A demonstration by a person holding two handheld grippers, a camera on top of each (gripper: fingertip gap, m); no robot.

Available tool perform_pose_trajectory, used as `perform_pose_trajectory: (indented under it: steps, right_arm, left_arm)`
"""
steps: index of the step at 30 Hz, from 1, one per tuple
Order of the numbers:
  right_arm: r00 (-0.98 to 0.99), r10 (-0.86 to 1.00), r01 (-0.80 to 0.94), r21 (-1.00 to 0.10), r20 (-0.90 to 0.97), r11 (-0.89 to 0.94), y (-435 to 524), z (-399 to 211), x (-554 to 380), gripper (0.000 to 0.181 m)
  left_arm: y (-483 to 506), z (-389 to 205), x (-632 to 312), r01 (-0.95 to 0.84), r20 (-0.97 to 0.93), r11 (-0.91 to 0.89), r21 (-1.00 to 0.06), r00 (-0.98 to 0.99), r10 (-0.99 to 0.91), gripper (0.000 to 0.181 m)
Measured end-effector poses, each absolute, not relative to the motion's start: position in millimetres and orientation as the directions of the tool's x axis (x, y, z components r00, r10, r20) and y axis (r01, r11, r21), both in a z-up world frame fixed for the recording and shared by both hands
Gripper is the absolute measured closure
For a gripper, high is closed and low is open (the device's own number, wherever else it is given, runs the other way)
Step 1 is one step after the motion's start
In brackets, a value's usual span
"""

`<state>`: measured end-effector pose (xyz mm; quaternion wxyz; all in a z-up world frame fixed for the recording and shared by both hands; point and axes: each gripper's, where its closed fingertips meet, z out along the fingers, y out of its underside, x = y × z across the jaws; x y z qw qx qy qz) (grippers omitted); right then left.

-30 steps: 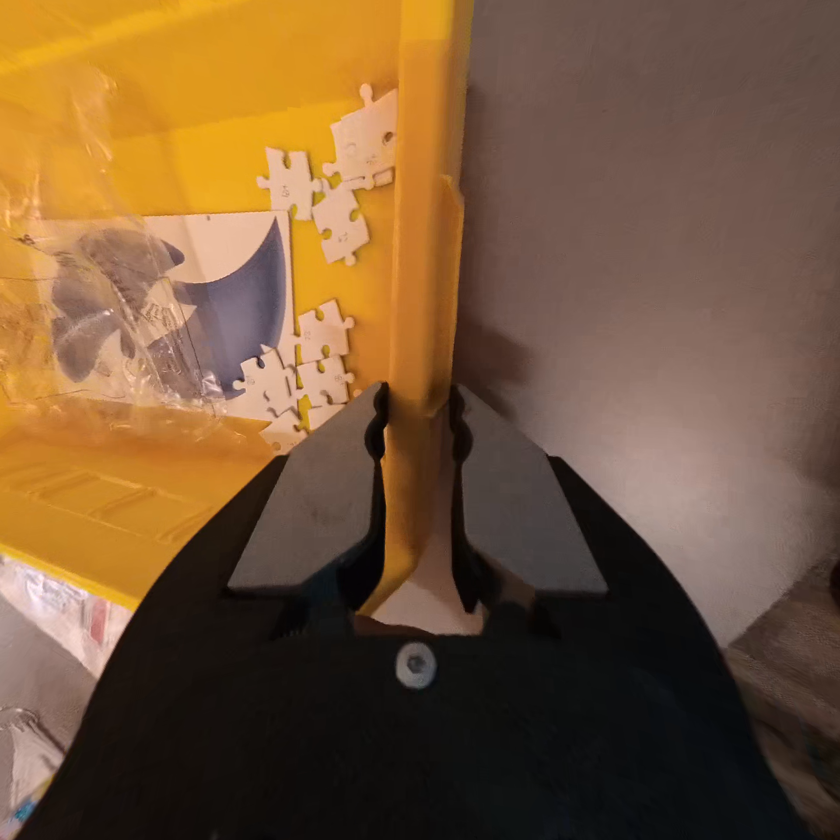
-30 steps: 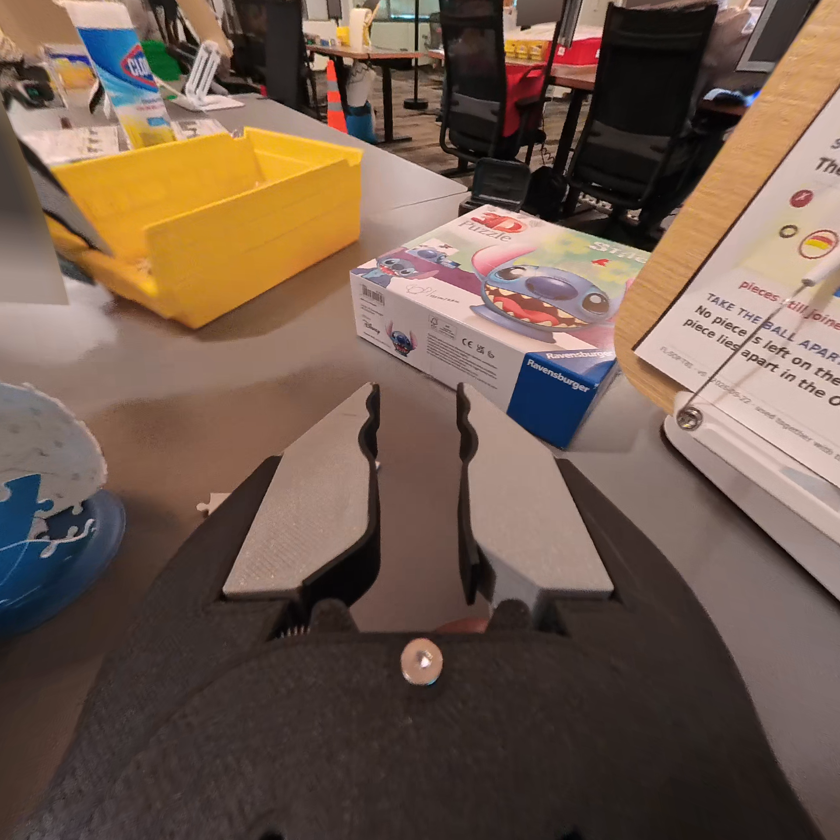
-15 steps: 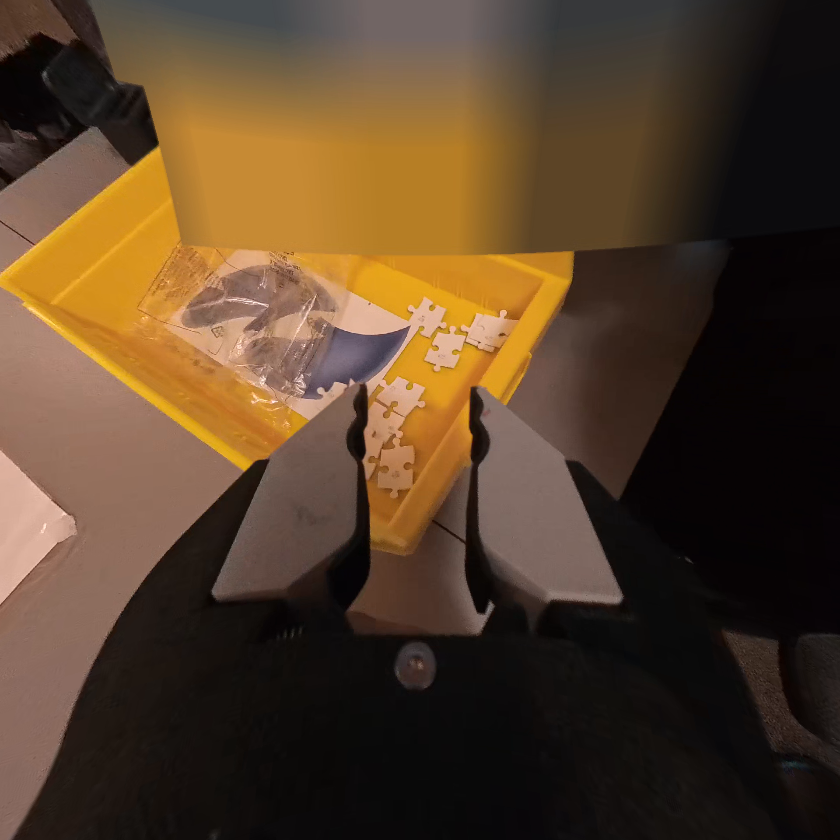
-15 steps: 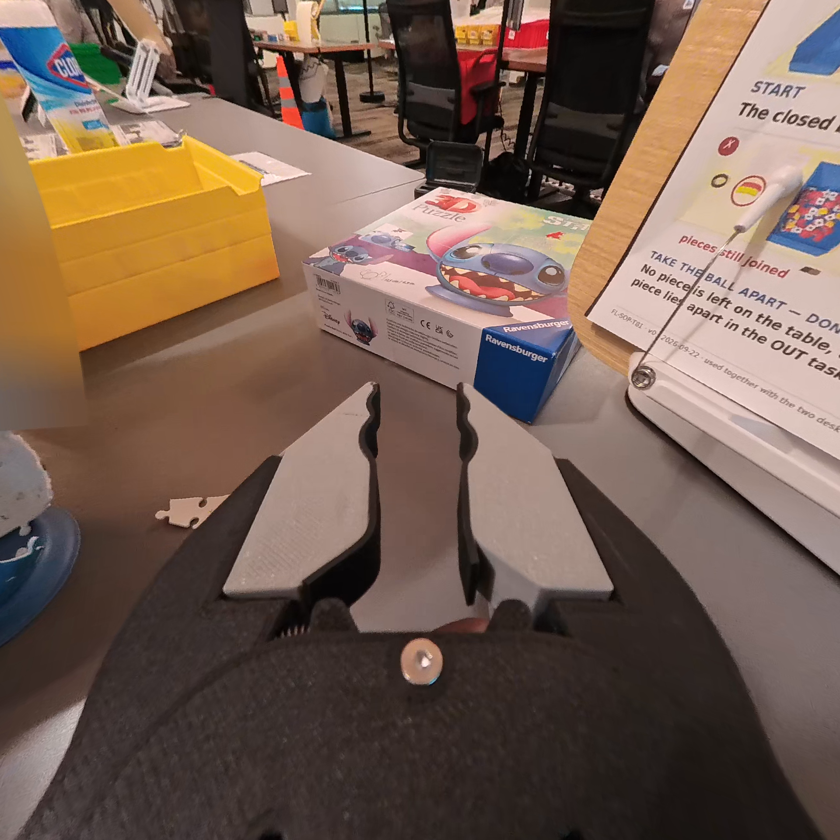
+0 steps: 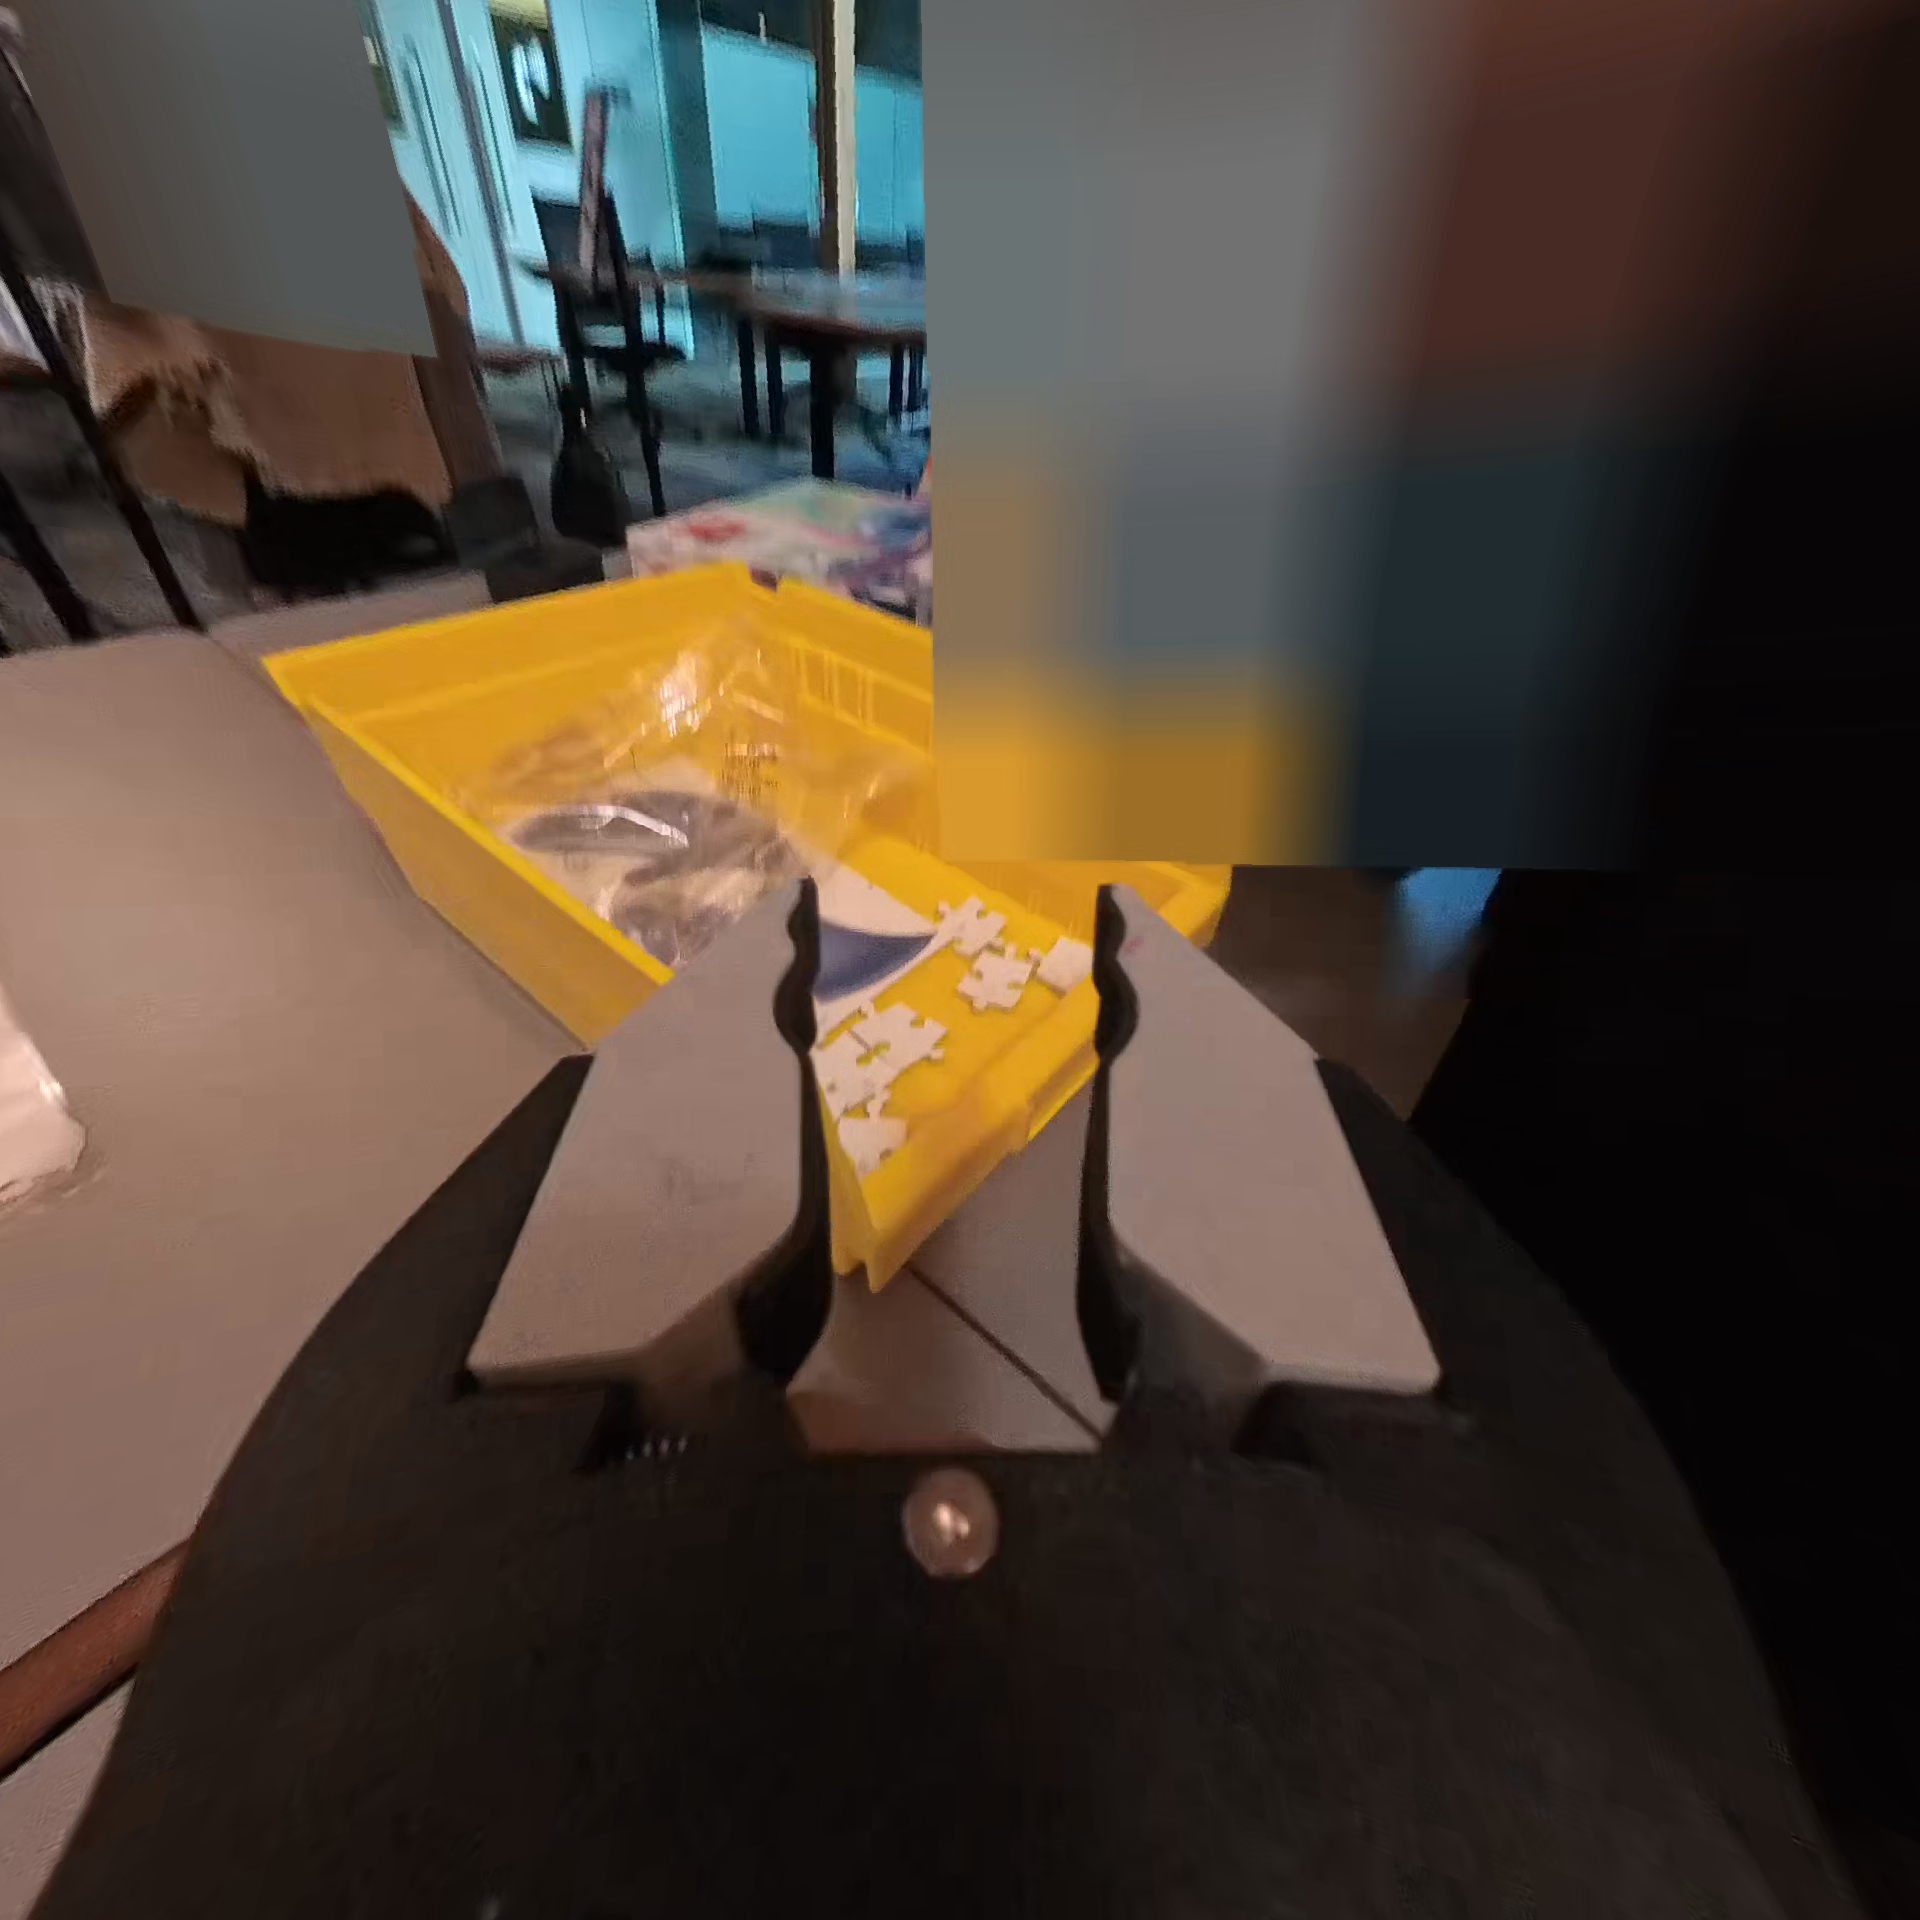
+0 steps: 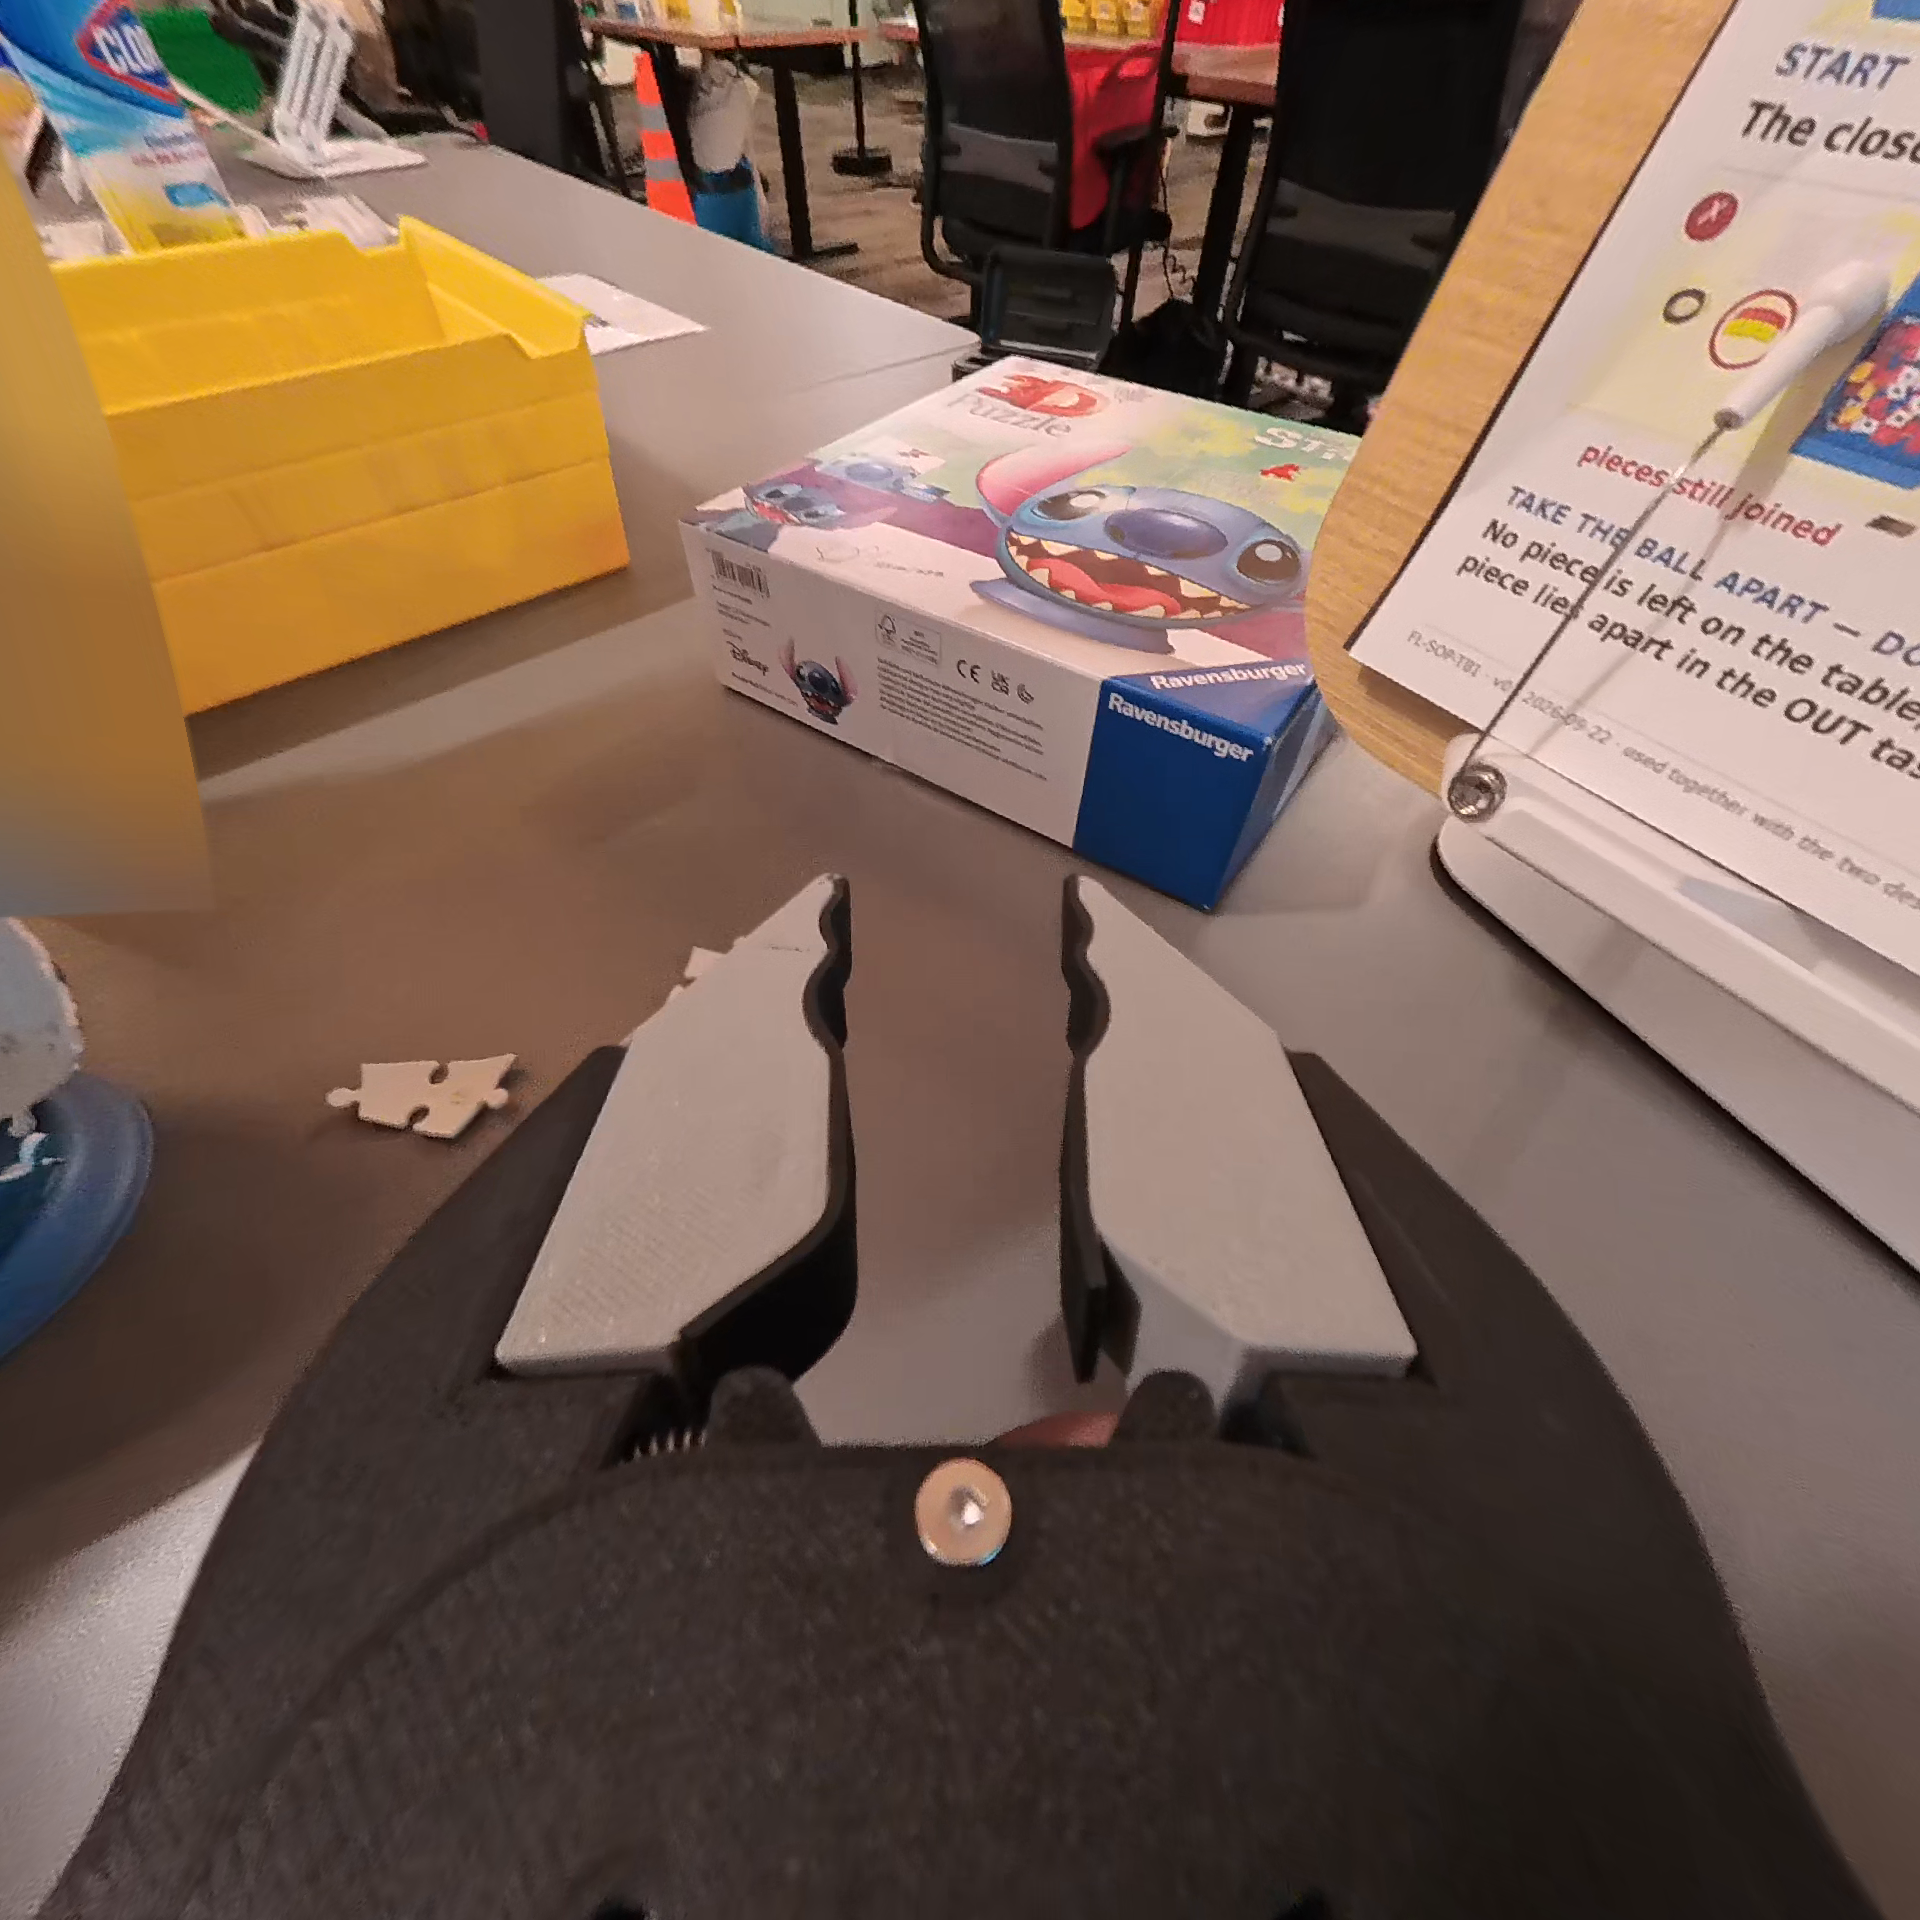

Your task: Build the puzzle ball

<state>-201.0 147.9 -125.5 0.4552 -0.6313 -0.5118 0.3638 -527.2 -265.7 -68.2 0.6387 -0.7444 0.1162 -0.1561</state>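
Note:
In the left wrist view, a yellow bin point(image 5: 436, 790) on the grey table holds several white puzzle pieces point(image 5: 883, 1049), a clear plastic bag point(image 5: 665, 821) and a white-and-blue sheet point(image 5: 862, 945). My left gripper point(image 5: 951, 914) is open and empty, just above the bin's near corner. In the right wrist view, my right gripper point(image 6: 951, 904) is open and empty above the table. A loose white puzzle piece point(image 6: 426, 1091) lies to its left, and another piece point(image 6: 707, 961) peeks out behind the left finger. The partly built puzzle ball point(image 6: 31, 1029) stands on a blue stand point(image 6: 62, 1195) at the left edge.
The puzzle's printed box point(image 6: 1018, 613) lies ahead of the right gripper. A white stand with an instruction sheet on a wooden board point(image 6: 1683, 540) is at the right. The yellow bin point(image 6: 343, 468) also shows at back left, with a wipes canister point(image 6: 135, 135) behind it. The gap from one gripper's tips to the other's is roughly 55 cm. About 20 cm separates my right fingertips from the partly built puzzle ball point(image 6: 31, 1029).
My left gripper let go of the yellow bin's wall, opened and drew back above the bin. My right gripper moved forward and left; the loose pieces came into view.

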Motion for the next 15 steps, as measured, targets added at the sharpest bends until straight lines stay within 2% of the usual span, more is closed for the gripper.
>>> perform_pose_trajectory:
  steps: [3,9,15]
  right_arm:
    - [0.215,0.976,0.314,-0.946,-0.014,-0.083,151,-129,-201,0.143]
    - [0.197,0.98,0.328,-0.942,-0.01,-0.075,149,-132,-203,0.141]
    - [0.204,0.978,0.306,-0.947,-0.03,-0.093,152,-131,-201,0.139]
  left_arm:
    - [-281,-38,-530,0.114,0.106,-0.003,-0.993,0.91,-0.4,0.14]
    - [-269,-65,-510,0.026,0.065,-0.098,-0.995,0.902,-0.427,0.132]
    - [-257,-85,-476,-0.018,0.071,-0.165,-0.986,0.852,-0.519,0.139]
